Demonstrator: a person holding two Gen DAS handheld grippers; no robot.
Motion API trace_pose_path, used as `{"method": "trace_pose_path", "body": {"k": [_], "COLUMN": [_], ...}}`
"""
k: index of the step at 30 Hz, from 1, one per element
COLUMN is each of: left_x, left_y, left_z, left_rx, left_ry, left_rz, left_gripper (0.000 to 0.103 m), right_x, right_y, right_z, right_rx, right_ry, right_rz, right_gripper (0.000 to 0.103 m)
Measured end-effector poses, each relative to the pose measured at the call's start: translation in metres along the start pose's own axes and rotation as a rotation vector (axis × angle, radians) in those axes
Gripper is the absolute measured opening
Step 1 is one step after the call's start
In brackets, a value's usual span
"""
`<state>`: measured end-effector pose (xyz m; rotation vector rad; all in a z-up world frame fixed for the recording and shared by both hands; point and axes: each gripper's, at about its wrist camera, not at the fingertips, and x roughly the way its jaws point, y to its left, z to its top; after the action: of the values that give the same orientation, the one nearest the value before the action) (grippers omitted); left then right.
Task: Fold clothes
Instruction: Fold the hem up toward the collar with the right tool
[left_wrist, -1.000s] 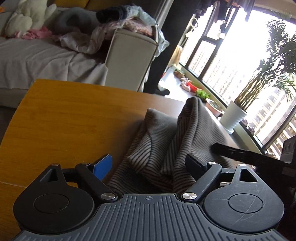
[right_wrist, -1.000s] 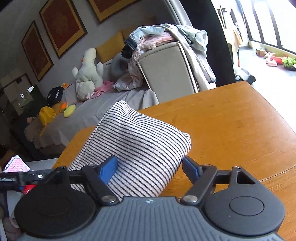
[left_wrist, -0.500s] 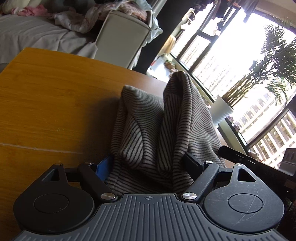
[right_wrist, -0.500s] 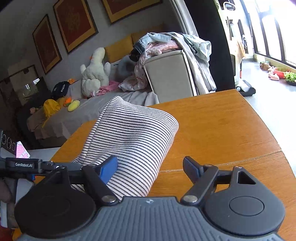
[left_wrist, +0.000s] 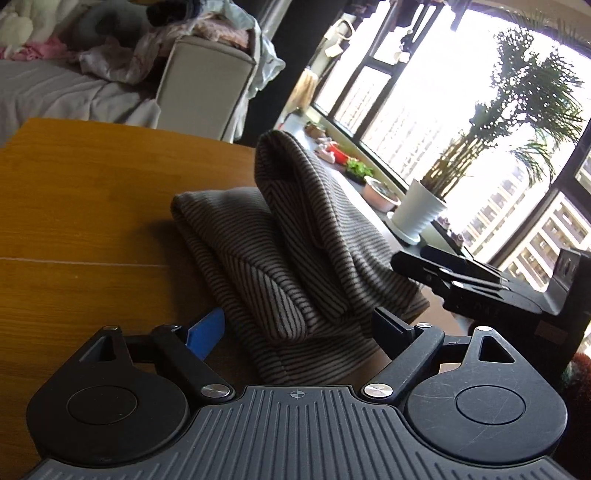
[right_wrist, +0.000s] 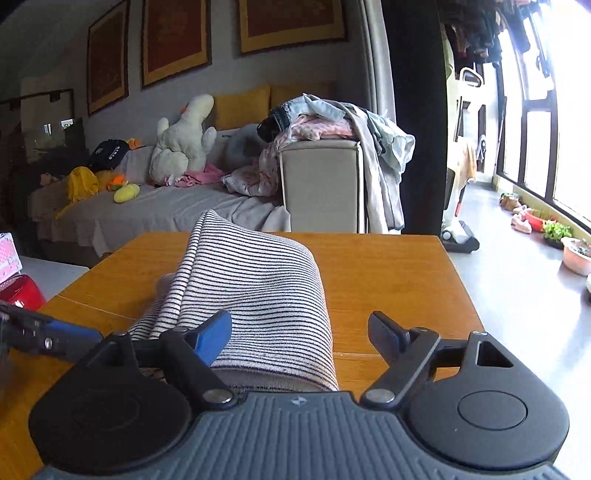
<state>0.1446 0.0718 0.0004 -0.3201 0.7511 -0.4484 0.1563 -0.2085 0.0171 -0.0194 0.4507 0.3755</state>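
— What do we have nearest to us?

— Our left gripper (left_wrist: 299, 328) has its fingers apart, and the striped garment (left_wrist: 295, 236) lies bunched between them on the wooden table (left_wrist: 81, 206). Our right gripper (right_wrist: 299, 330) is also spread wide; the cloth covers the blue finger (right_wrist: 212, 332) side, and the other finger is over bare wood.

— And what blocks our view?

— The raised fold hides the middle of the table. Farther away we see the sofa (right_wrist: 317, 181) with piled clothes, a white plush toy (right_wrist: 184, 142), and a potted plant (left_wrist: 417, 214) by the window.
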Motion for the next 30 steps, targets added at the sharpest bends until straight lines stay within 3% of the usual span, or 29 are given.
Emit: {"method": "trace_pose_path", "body": {"k": [5, 7, 13, 22, 25, 30], "left_x": [-0.009, -0.013, 0.001, 0.021, 0.012, -0.011], "left_y": [0.01, 0.014, 0.003, -0.017, -0.011, 0.009], "left_z": [0.007, 0.009, 0.0, -0.018, -0.017, -0.008], "left_rx": [-0.036, -0.051, -0.031, 0.005, -0.004, -0.053], "left_ry": [-0.035, -0.049, 0.005, 0.085, 0.056, -0.033], "left_rz": [0.084, 0.118, 0.05, -0.067, -0.026, 0.067], "left_gripper": [0.089, 0.084, 0.058, 0.06, 0.063, 0.068], "right_x": [-0.017, -0.016, 0.001, -0.005, -0.007, -0.014], "right_y": [0.021, 0.032, 0.053, 0.027, 0.023, 0.037], "right_z": [0.0, -0.006, -0.032, -0.027, -0.03, -0.018], "right_rx": [-0.027, -0.048, -0.205, -0.257, -0.249, -0.258], "right_ry": [-0.053, -0.036, 0.072, 0.09, 0.097, 0.032], "right_rz": [0.095, 0.141, 0.115, 0.011, -0.007, -0.006], "right_gripper": [0.082, 0.082, 0.077, 0.078, 0.079, 0.08]}}
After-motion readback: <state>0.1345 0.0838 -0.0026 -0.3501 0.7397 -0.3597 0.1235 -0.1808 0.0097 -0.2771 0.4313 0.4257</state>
